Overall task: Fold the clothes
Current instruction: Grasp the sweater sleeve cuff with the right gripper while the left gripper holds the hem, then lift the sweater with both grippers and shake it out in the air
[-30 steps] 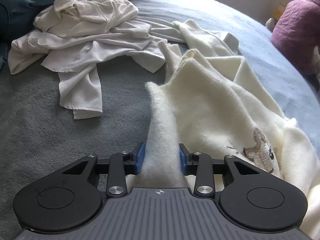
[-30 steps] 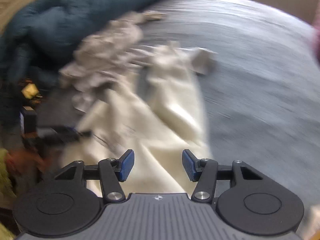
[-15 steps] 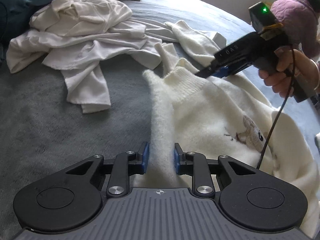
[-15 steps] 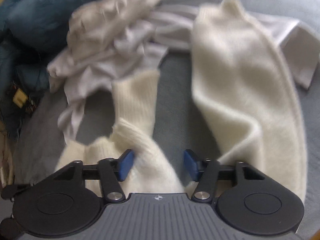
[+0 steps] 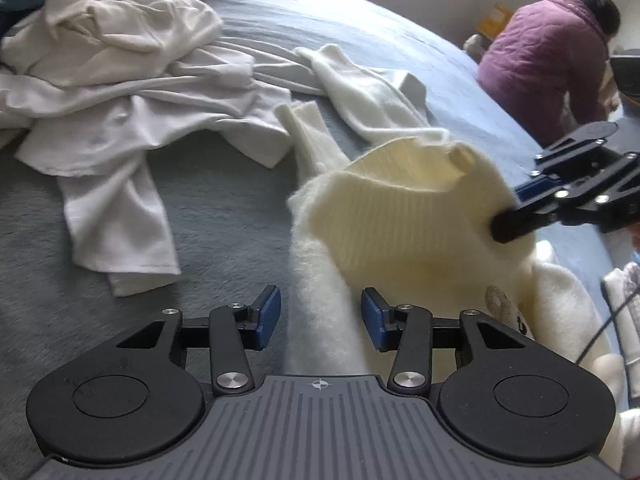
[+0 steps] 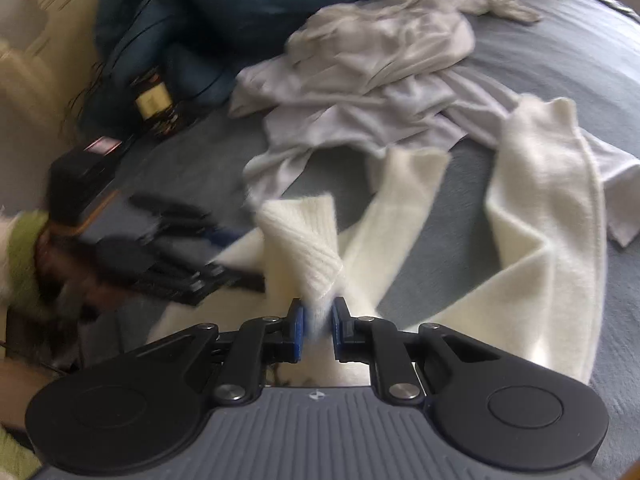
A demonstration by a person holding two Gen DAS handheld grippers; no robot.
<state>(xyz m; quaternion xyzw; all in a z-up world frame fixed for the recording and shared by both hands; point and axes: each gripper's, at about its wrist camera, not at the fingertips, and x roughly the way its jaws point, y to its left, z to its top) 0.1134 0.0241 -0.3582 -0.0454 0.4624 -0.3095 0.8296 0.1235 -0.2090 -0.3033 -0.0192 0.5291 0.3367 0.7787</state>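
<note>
A cream knit sweater (image 5: 400,220) with a small animal motif lies on the grey bedspread (image 5: 100,320). Its ribbed edge is raised off the bed. My right gripper (image 6: 318,318) is shut on that ribbed edge and also shows as the right gripper (image 5: 516,208) coming in from the right of the left wrist view. My left gripper (image 5: 320,318) is open, with a fold of the sweater running between its blue pads (image 5: 268,316). Seen from the right wrist, the sweater (image 6: 540,240) spreads out with both sleeves, and the left gripper (image 6: 180,240) is a blur at the left.
A crumpled heap of white garments (image 5: 120,80) lies beyond the sweater, also visible as the white garments (image 6: 380,60). A teal duvet (image 6: 240,0) is bunched at the head of the bed. A person in a purple jacket (image 5: 552,48) is beside the bed's far right edge.
The right gripper came down onto the sweater, shut on its ribbed edge and raised it. The left gripper's pads, which were pinching the fold, have spread apart.
</note>
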